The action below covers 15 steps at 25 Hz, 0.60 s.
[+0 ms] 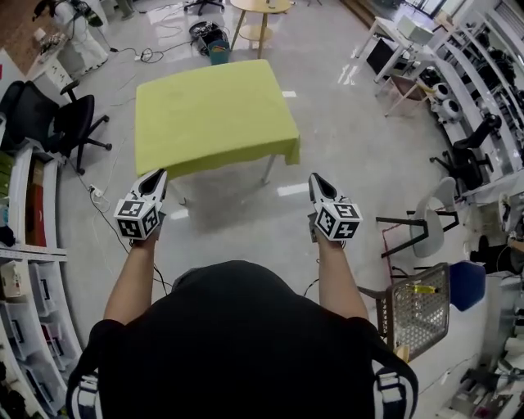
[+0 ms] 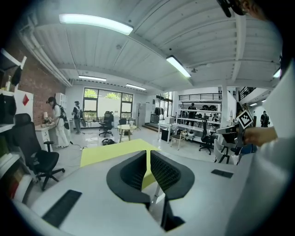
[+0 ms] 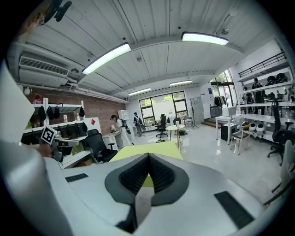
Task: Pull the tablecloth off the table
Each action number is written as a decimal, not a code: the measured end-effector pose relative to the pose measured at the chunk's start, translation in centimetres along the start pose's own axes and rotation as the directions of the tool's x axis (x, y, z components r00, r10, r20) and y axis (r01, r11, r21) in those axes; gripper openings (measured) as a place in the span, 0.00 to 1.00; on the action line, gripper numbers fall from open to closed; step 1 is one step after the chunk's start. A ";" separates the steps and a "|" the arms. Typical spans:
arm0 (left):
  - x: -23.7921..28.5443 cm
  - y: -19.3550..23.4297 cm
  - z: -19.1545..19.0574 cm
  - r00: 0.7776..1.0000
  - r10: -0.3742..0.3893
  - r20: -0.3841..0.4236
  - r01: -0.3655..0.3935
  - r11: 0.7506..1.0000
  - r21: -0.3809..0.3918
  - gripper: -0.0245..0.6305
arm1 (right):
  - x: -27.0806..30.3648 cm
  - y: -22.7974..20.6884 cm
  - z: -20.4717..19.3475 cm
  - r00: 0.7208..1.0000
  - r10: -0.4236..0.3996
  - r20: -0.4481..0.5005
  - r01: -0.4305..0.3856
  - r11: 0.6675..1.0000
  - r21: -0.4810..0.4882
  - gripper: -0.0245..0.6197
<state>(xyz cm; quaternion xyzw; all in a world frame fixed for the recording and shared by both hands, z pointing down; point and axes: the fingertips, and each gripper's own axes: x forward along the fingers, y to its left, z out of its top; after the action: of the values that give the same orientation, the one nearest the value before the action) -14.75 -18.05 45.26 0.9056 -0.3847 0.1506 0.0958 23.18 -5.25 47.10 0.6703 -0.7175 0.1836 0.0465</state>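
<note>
A yellow-green tablecloth [image 1: 211, 114] covers a square table in the middle of the floor, its front hem hanging over the near edge. The same tablecloth [image 2: 110, 151] lies ahead in the left gripper view, and the tablecloth [image 3: 143, 150] shows beyond the jaws in the right gripper view. My left gripper [image 1: 159, 175] is held out short of the table's near left corner, jaws shut and empty. My right gripper [image 1: 315, 179] hangs short of the near right corner, also shut with nothing in it. Neither touches the cloth.
A black office chair [image 1: 61, 123] stands left of the table by white shelving [image 1: 29, 245]. A round wooden table [image 1: 260, 16] is behind it. At the right are a white chair [image 1: 426, 225], a mesh basket [image 1: 413, 309] and desks. Two people [image 2: 57, 124] stand far off.
</note>
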 end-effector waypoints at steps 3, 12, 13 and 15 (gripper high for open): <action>1.0 0.3 -0.2 1.000 0.013 -0.012 -0.013 1.000 0.000 0.11 | 1.3 -0.4 0.4 1.000 0.019 0.003 -0.019 1.000 -0.002 0.06; 6.0 2.1 0.2 1.000 -0.004 -0.025 0.004 1.000 -0.002 0.11 | 4.5 -2.4 -0.4 1.000 0.009 -0.029 -0.008 1.000 0.020 0.06; 6.8 2.6 0.3 1.000 -0.008 -0.026 0.008 1.000 -0.007 0.11 | 5.2 -2.5 0.0 1.000 0.007 -0.030 -0.006 1.000 0.016 0.06; 8.5 3.5 0.8 0.999 -0.019 -0.025 0.019 1.000 -0.014 0.11 | 6.6 -3.0 0.9 0.999 -0.001 -0.032 0.001 1.000 0.006 0.06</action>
<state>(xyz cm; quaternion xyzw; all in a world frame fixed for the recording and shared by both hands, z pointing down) -11.55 -26.41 47.72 0.9066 -0.3759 0.1587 0.1082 25.64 -11.85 48.95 0.6677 -0.7158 0.1966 0.0557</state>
